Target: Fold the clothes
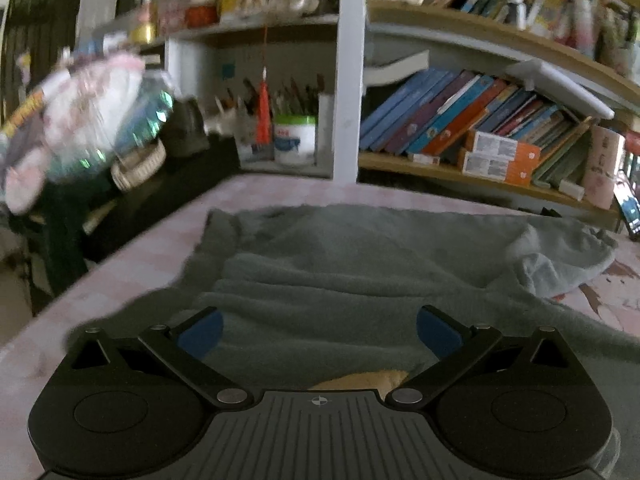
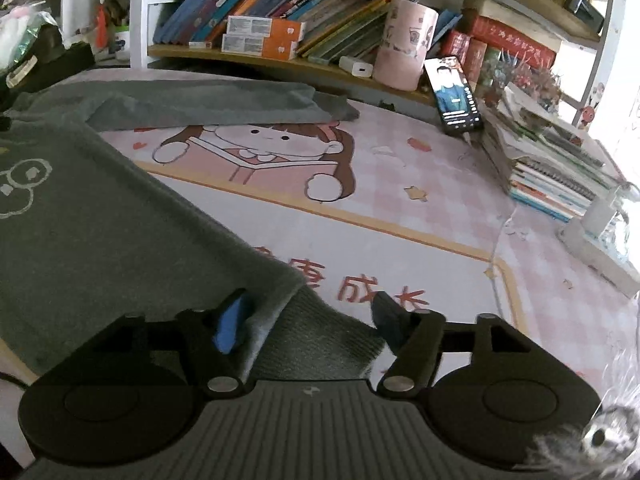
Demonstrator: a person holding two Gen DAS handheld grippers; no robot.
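Note:
A grey sweatshirt (image 1: 344, 264) lies spread on the pink table mat (image 2: 420, 200). In the right wrist view its body (image 2: 100, 240) carries a white outline print, and one sleeve (image 2: 200, 100) stretches across the far side. My left gripper (image 1: 319, 332) hovers over the cloth, jaws wide, nothing between the blue pads (image 1: 200, 334). A tan patch (image 1: 360, 380) shows just under it. My right gripper (image 2: 308, 312) stands open at the garment's near corner. The ribbed hem (image 2: 320, 340) lies between its fingers, and the pads do not press on it.
Bookshelves (image 1: 460, 120) line the back of the table. A phone (image 2: 454, 94) leans against a stack of books (image 2: 552, 164) at the right. A pink roll (image 2: 404, 44) stands on the shelf. A pen pot (image 1: 294, 140) and a basket (image 1: 138, 164) sit at the left.

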